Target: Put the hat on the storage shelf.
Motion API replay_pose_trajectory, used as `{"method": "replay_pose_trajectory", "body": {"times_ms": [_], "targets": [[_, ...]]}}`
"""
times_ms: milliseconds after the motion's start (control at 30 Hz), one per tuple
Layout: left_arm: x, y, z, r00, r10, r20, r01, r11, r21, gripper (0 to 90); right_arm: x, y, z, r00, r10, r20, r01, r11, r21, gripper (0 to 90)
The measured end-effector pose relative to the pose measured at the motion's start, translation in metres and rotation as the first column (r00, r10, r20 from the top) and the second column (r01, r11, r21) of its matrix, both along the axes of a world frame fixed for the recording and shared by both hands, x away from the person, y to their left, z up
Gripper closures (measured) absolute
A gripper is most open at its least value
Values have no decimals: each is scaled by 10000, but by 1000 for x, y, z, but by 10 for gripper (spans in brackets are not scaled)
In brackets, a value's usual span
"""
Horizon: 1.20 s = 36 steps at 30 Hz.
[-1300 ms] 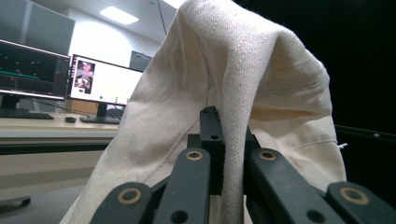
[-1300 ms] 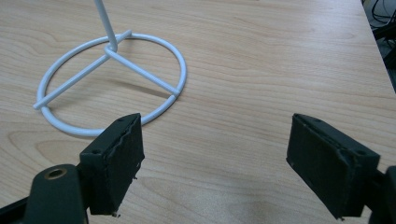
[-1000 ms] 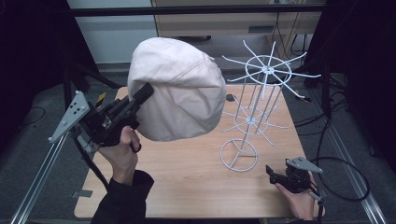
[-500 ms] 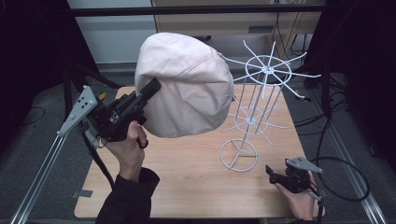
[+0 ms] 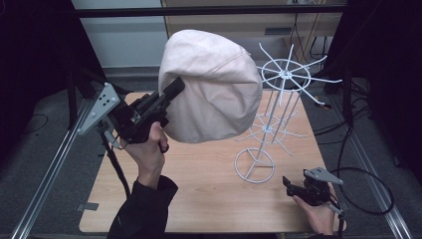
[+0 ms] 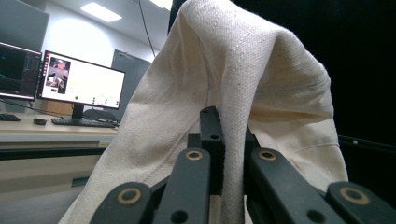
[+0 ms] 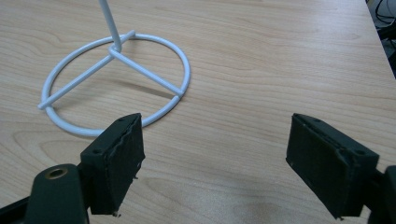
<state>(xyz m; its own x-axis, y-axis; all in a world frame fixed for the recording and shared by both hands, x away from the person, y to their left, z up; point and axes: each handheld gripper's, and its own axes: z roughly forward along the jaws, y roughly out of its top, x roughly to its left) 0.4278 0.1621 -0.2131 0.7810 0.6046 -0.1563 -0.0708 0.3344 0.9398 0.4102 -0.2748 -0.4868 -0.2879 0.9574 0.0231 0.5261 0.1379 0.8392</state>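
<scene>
Here, one cream hat [image 5: 211, 84], one white wire rack [image 5: 278, 99], two grippers.

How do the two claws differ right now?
The left claw is raised above the table, shut on the cream cloth hat; the right claw rests low near the table's edge, open and empty. The left points toward the white wire rack; the right sits beside its ring base. Both are black and hand-held.
</scene>
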Motion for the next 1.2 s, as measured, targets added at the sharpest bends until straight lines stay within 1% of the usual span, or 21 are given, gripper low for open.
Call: {"method": "replay_pose_trajectory", "body": {"times_ms": [100,233,533,600,633,733,767,800,867,933,967,1200], "targets": [[1,-4,0,10000,-7,1,7,10000,38,883,0,0,0,10000,8,-6,-8,10000,-1,190],[6,-11,-3,9999,-50,-126,51,9999,116,883,0,-1,0,10000,-31,-22,32,10000,46,190],[12,-18,-8,9995,-64,-319,72,9996,257,883,0,-1,0,10000,-33,-37,33,10000,62,190],[15,-19,-10,9990,-95,-434,109,9994,328,883,0,-1,0,10000,-31,-38,31,10000,63,190],[16,-21,-11,9989,-64,-464,85,9990,448,883,0,-1,0,10000,-30,-42,30,10000,55,190],[18,-22,-14,9987,-44,-513,69,9987,502,883,0,-1,0,10000,-33,-37,33,10000,62,190],[20,-23,-17,9981,-44,-622,77,9986,523,883,0,-1,0,10000,-32,-27,32,10000,60,191],[20,-23,-17,9981,-44,-622,77,9986,523,883,0,-1,0,10000,-32,-27,32,10000,60,191],[23,-24,-21,9972,1,-750,46,9980,630,883,0,-1,0,10000,-8,-26,8,10000,16,191],[23,-24,-22,9971,-3,-765,53,9979,650,883,0,-1,0,10000,-9,-35,9,10000,28,191],[25,-24,-24,9962,-45,-868,102,9978,653,883,0,-1,0,10000,-12,-33,12,10000,32,190],[29,-21,-31,9938,-90,-1109,172,9972,732,881,0,-1,0,10000,-10,-35,10,10000,25,191]]}}
